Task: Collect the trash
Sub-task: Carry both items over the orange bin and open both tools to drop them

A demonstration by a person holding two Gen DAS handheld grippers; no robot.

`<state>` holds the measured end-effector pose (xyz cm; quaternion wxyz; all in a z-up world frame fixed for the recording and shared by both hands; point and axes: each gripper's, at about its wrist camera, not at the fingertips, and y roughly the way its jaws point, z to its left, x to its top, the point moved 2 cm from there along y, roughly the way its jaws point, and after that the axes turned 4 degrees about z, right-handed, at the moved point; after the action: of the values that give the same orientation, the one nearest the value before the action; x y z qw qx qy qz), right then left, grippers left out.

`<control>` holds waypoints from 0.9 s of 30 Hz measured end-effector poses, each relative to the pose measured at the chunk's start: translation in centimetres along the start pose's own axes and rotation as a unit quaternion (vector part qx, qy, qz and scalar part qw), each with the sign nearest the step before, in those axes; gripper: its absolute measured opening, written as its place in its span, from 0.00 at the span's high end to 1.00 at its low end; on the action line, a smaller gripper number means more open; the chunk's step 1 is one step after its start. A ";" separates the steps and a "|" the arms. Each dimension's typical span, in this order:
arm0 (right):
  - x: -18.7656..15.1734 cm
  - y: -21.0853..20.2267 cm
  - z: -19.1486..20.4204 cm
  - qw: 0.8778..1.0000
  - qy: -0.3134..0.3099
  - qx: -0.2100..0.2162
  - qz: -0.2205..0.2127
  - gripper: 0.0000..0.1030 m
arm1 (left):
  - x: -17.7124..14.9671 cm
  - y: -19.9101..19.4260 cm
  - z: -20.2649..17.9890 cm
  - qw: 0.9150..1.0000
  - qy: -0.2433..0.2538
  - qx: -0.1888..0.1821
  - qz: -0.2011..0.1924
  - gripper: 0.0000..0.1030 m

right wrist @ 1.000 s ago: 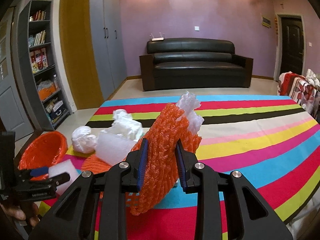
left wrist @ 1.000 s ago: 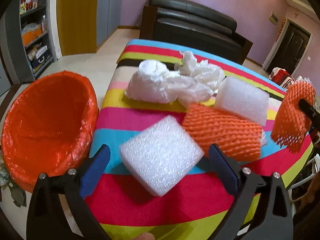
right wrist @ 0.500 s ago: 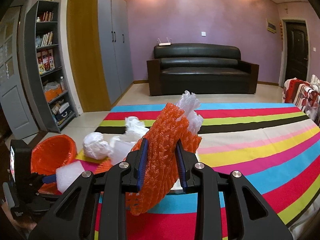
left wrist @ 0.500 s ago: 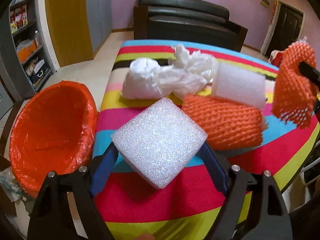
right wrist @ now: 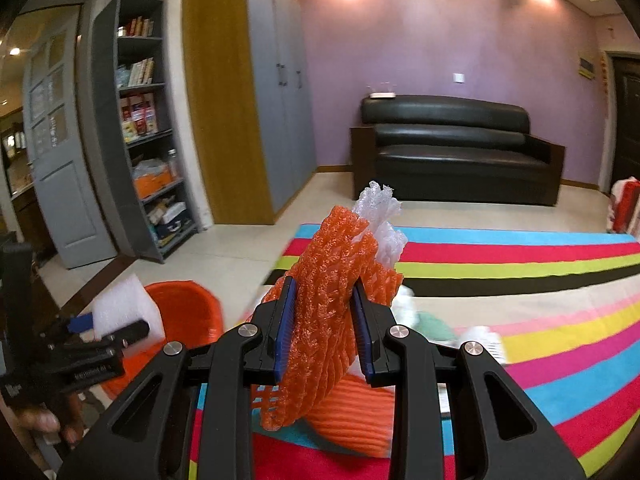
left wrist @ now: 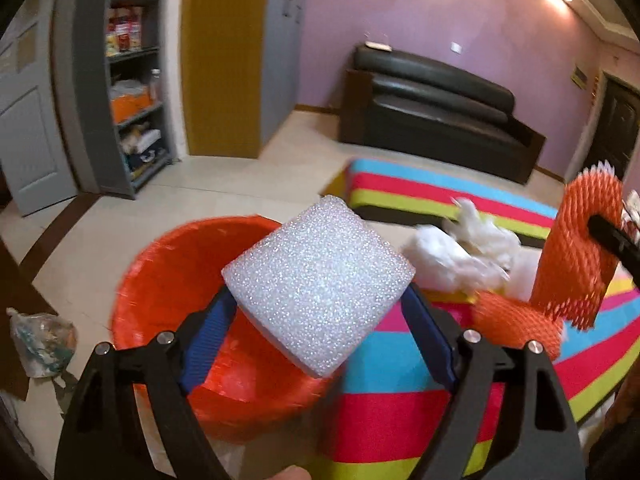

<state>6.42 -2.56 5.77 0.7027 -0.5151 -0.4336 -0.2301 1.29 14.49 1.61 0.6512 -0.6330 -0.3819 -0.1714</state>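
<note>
purple-walled room with a black sofa (right wrist: 456, 148) at upper right of the frame; striped tablecloth (right wrist: 540, 280) fills lower right. hidden: bottom of the orange-lined bin (left wrist: 180, 280) is masked by the left gripper (left wrist: 320, 316); white crumpled wrap (left wrist: 460, 252) is motion-blurred. left gripper pinches a white foam block (left wrist: 320, 280), grainy, square, tilted, at frame centre above the bin's right rim; its jaws closed in within the last second, pads now on the block. right gripper (right wrist: 326, 328) is clamped on an orange foam net (right wrist: 324, 300) with white net at its top, raised over the cloth. another orange net (left wrist: 516, 324) lies on the cloth near its left edge; open floor lies left of the bin
</note>
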 end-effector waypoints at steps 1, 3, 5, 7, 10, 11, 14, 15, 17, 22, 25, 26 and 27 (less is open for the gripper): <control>0.1 0.3 0.9 1.000 -0.007 0.006 0.002 0.73 | 0.2 -0.2 0.7 1.000 -0.005 0.001 -0.001 0.21; 0.3 1.0 2.7 1.000 -0.019 0.019 0.004 0.73 | 0.5 -0.6 2.4 1.000 -0.018 0.011 -0.004 0.21; 0.4 1.6 4.3 0.999 -0.028 0.031 0.007 0.73 | 0.8 -1.0 4.0 0.999 -0.033 0.018 -0.008 0.21; 0.5 2.3 6.0 0.998 -0.036 0.043 0.010 0.73 | 1.2 -1.5 5.7 0.998 -0.045 0.030 -0.014 0.21; 0.6 3.3 8.3 0.997 -0.045 0.060 0.016 0.73 | 1.6 -2.1 7.5 0.997 -0.062 0.035 -0.018 0.21; 0.6 3.7 9.1 0.996 -0.048 0.066 0.018 0.73 | 1.7 -2.3 7.9 0.997 -0.065 0.037 -0.020 0.20; 0.4 4.7 11.1 0.995 -0.056 0.080 0.026 0.73 | 1.7 -2.5 9.1 0.996 -0.077 0.042 -0.019 0.20; 0.2 5.0 11.7 0.994 -0.058 0.085 0.028 0.73 | 1.7 -2.6 9.4 0.996 -0.081 0.045 -0.019 0.20; -0.3 5.6 13.0 0.993 -0.062 0.095 0.036 0.73 | 1.9 -2.6 10.0 0.995 -0.090 0.046 -0.021 0.20; -1.2 7.5 15.8 0.990 -0.073 0.114 0.046 0.73 | 2.5 -2.8 11.0 0.993 -0.103 0.049 -0.027 0.19; -1.7 8.3 16.8 0.988 -0.073 0.122 0.054 0.73 | 2.5 -2.6 11.6 0.993 -0.106 0.054 -0.027 0.19; -1.8 8.7 17.1 0.988 -0.074 0.124 0.057 0.73 | 2.5 -2.6 11.8 0.992 -0.109 0.054 -0.025 0.19; -1.9 9.0 17.4 0.987 -0.076 0.126 0.059 0.73 | 2.5 -2.6 12.0 0.992 -0.111 0.054 -0.025 0.19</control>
<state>5.89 16.55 1.07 0.7395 -0.4628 -0.4802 -0.0919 -2.28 26.24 4.04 0.6338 -0.6019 -0.4763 -0.0955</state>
